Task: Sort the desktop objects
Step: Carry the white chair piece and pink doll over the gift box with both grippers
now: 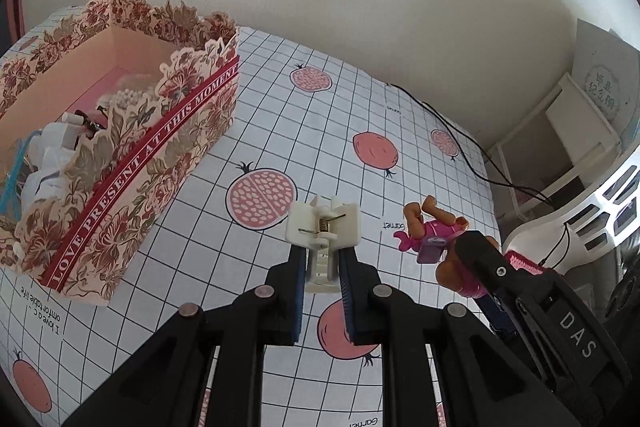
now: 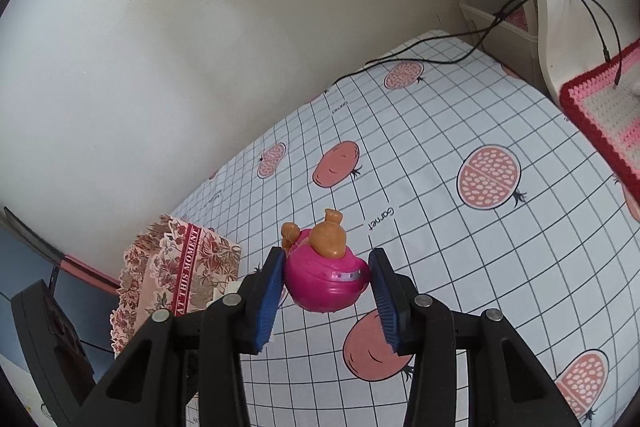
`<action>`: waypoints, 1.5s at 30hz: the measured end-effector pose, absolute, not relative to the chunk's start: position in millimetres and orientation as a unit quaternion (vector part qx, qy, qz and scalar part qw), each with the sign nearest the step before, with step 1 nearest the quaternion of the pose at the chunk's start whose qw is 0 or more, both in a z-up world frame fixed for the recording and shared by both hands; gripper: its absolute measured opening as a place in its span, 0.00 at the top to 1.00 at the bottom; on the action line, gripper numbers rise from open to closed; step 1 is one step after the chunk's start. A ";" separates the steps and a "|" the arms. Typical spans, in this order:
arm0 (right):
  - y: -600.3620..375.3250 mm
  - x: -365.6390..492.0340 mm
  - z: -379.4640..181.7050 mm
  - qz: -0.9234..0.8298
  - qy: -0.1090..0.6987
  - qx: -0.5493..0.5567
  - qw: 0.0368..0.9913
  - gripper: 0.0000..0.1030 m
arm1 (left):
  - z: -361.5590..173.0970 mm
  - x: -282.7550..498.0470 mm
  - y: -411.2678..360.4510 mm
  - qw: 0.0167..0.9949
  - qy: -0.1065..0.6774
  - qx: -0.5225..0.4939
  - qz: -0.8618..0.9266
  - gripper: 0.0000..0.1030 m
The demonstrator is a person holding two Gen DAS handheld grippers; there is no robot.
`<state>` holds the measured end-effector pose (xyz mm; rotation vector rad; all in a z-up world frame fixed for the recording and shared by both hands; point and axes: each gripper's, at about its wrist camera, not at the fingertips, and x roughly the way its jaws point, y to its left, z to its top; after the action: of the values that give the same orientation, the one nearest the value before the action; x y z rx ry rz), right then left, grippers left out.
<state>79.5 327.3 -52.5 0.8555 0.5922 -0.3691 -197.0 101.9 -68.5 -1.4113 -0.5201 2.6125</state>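
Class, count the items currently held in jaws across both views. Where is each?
2. The white clip sits in the left gripper; the pink toy figure in the right gripper. More things lie in the floral box.

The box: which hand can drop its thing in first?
Probably left. The left gripper grips the white clip right beside the box. The right gripper holds the pink toy farther away.

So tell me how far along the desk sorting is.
Done: the floral box already holds several small items. In hand: the left claw grips a white clip, and the right claw holds a pink doll, both above the tablecloth. Left: both still need to go into the box.
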 end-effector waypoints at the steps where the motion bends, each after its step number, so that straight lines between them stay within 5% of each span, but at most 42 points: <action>1: 326.2 77.6 -46.9 -0.177 0.274 0.405 0.854 0.56 | -64.8 -197.3 101.4 0.065 -0.175 -0.464 0.866 0.84; 20: 335.5 49.6 48.5 -0.183 0.154 0.346 0.907 0.56 | 29.2 -170.9 83.1 0.079 -0.181 -0.353 0.915 0.84; 45: 406.3 101.9 40.4 -0.103 0.187 0.316 0.924 0.56 | 36.2 -151.8 -24.0 -0.006 -0.262 -0.315 0.912 0.84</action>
<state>101.9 406.3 40.4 0.6489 0.3829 -0.2104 -151.8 -24.0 36.2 -0.9917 -0.8260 2.8766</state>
